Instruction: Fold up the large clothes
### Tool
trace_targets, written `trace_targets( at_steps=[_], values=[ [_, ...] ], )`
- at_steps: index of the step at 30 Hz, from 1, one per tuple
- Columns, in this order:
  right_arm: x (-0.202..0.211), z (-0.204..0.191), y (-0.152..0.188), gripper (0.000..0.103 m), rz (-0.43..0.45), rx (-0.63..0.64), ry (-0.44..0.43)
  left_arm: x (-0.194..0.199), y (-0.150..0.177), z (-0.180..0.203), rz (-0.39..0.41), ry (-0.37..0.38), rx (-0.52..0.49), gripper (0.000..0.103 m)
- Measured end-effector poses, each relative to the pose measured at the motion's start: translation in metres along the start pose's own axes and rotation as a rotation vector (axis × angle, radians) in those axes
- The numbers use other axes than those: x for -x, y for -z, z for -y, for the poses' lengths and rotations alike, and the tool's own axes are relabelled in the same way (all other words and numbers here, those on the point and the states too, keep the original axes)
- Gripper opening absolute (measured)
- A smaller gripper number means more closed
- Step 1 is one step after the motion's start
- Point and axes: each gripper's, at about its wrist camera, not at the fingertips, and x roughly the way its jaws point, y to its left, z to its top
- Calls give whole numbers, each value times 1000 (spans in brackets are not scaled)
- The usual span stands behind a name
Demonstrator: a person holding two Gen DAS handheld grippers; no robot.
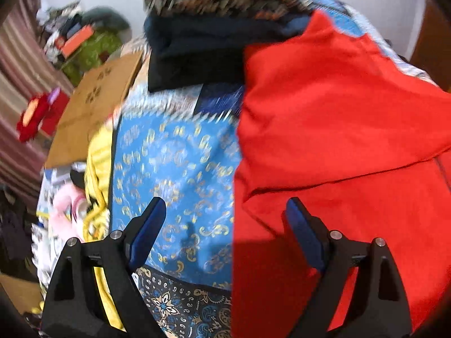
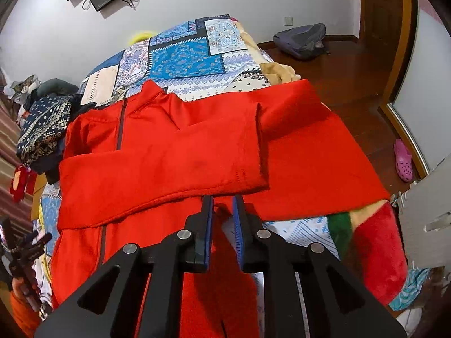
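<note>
A large red fleece jacket with a dark zip lies spread on the patterned bedspread; one sleeve is folded across its chest. It fills the right half of the left wrist view. My right gripper is nearly closed, its jaws pinching a fold of the red jacket's lower part just below the sleeve cuff. My left gripper is wide open and empty, hovering over the jacket's left edge and the blue bedspread. The left gripper also shows at the far left of the right wrist view.
A folded dark patterned garment pile sits at the jacket's left shoulder, also in the left wrist view. A cardboard box and clutter lie left of the bed. A grey backpack and pink shoe are on the wooden floor.
</note>
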Motion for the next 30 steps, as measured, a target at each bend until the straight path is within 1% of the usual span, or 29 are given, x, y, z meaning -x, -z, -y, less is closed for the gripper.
trace_targets(
  at_steps=[3,6,7,9,10,11,12,14,18,20,22,23,24,26,30],
  values=[
    [10,9,-2,12,15,-20,-9,24,-14,14,62,22,-26,87],
    [22,21,-6,13,48,-44,11,47,-32,26,122,71,-32,87],
    [27,27,-7,15,59,-56,18,54,-40,31,143,96,-32,87],
    [33,36,-9,30,76,-81,30,63,-53,40,172,137,-31,87],
    [36,44,-9,46,86,-101,35,66,-57,43,180,151,-31,87],
    [40,51,-9,52,103,-124,34,68,-64,47,188,173,-29,87],
    [42,59,-7,52,121,-147,36,69,-70,53,193,198,-26,87],
    [43,69,-6,52,123,-179,39,66,-78,61,193,228,-24,87],
    [27,94,2,52,93,-278,19,48,-88,85,133,301,-26,87],
    [14,108,8,52,59,-345,-24,36,-89,92,99,318,-33,87],
    [-3,123,14,52,7,-427,-83,26,-86,99,69,325,-35,87],
    [-13,130,17,52,-27,-470,-119,18,-85,103,42,330,-35,87],
    [-20,135,19,52,-42,-498,-146,11,-82,105,22,332,-34,87],
    [-25,141,21,52,-35,-530,-173,0,-77,110,-11,329,-32,87],
    [-34,151,12,52,-4,-576,-196,-18,-72,116,-47,315,-30,87]
  ],
)
